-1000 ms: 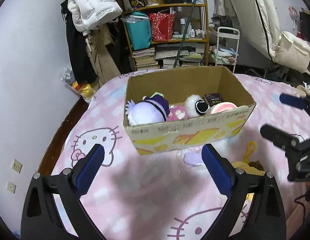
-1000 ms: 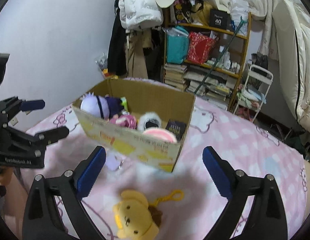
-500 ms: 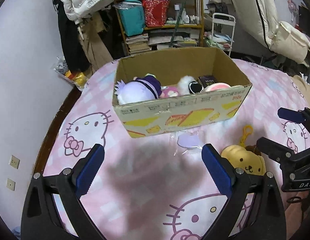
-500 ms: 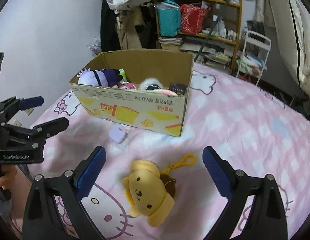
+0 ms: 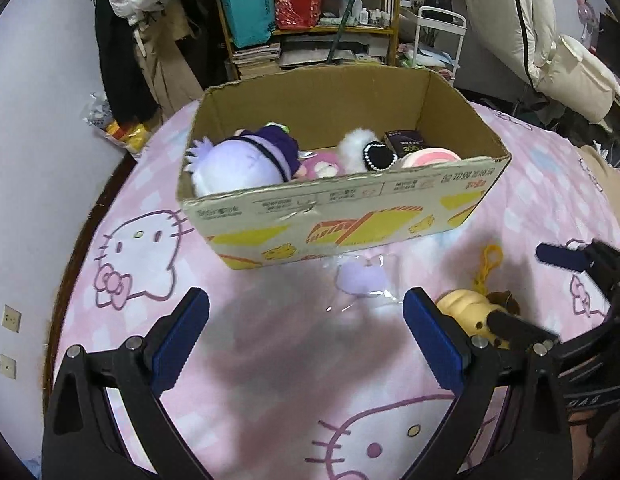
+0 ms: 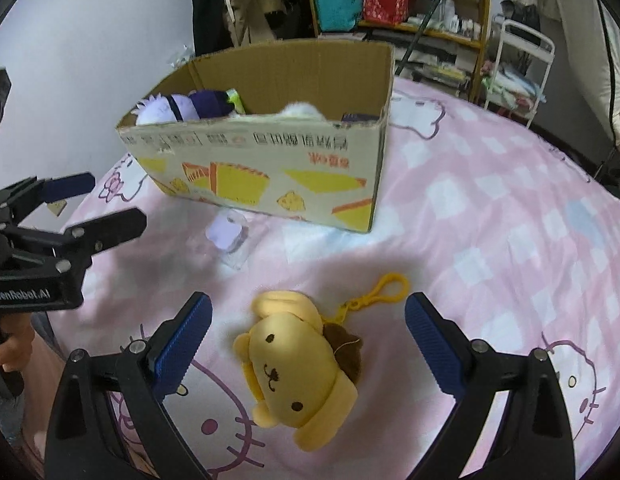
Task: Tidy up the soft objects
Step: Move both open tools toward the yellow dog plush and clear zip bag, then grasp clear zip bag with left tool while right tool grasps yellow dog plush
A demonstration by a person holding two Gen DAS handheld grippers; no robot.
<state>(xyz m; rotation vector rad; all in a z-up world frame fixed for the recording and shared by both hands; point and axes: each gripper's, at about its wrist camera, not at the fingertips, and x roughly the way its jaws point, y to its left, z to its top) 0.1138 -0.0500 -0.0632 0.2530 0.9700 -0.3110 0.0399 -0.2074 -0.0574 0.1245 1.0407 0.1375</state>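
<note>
Left wrist view: the left gripper [image 5: 305,316] has its jaws wide open over the pink bedspread [image 5: 269,380], nothing between them. Ahead stands a cardboard box [image 5: 342,208] holding a purple plush [image 5: 233,164] and other soft toys. A small lilac item [image 5: 360,280] in clear wrap lies just before the box.

Right wrist view: the right gripper [image 6: 307,332] also hangs with jaws open, empty, the yellow dog plush [image 6: 297,364] lying on the bedspread between them, untouched, with its keyring [image 6: 390,286] toward the box.
</note>
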